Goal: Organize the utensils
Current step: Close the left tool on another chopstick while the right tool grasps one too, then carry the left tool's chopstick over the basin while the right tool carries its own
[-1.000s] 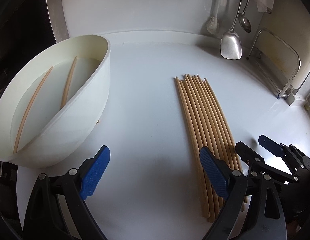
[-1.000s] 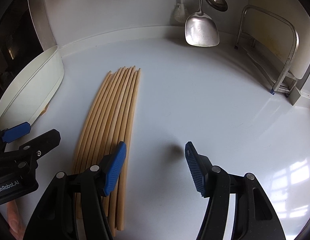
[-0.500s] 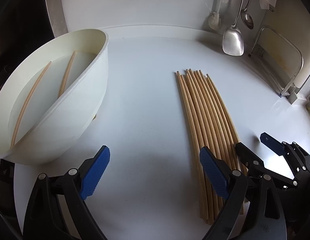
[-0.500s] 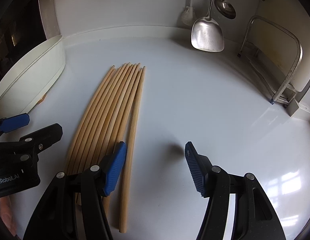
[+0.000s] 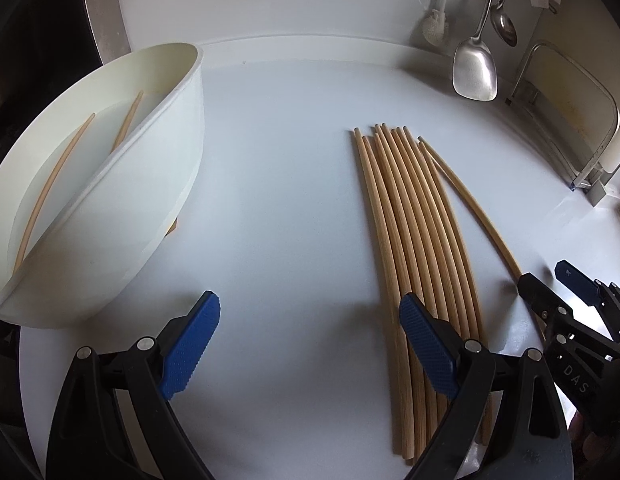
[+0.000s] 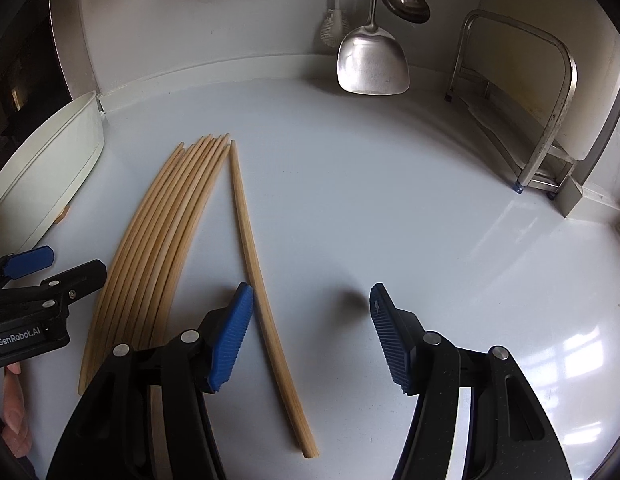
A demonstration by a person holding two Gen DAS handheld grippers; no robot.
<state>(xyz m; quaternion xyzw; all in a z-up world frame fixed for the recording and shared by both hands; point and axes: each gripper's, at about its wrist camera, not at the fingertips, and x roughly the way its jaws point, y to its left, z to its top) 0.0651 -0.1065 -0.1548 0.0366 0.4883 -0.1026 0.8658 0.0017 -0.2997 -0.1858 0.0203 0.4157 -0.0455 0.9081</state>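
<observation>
Left tongs (image 5: 310,348) and right tongs (image 6: 311,336) both gape apart, holding nothing. The near ends of the chopsticks (image 6: 158,248) are hidden behind the fingers. One stray chopstick (image 6: 266,308) lies apart on the counter (image 6: 429,208), open space to its right.

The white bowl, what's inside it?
Two wooden chopsticks lie inside the white bowl, apart from each other. Its near wall hides their lower ends and part of the bowl's bottom, so more could be there.

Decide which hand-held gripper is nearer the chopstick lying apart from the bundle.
Right. The right hand-held gripper straddles the lone chopstick, open, its left finger beside it. The left hand-held gripper sits across the bundle, farther away.
</observation>
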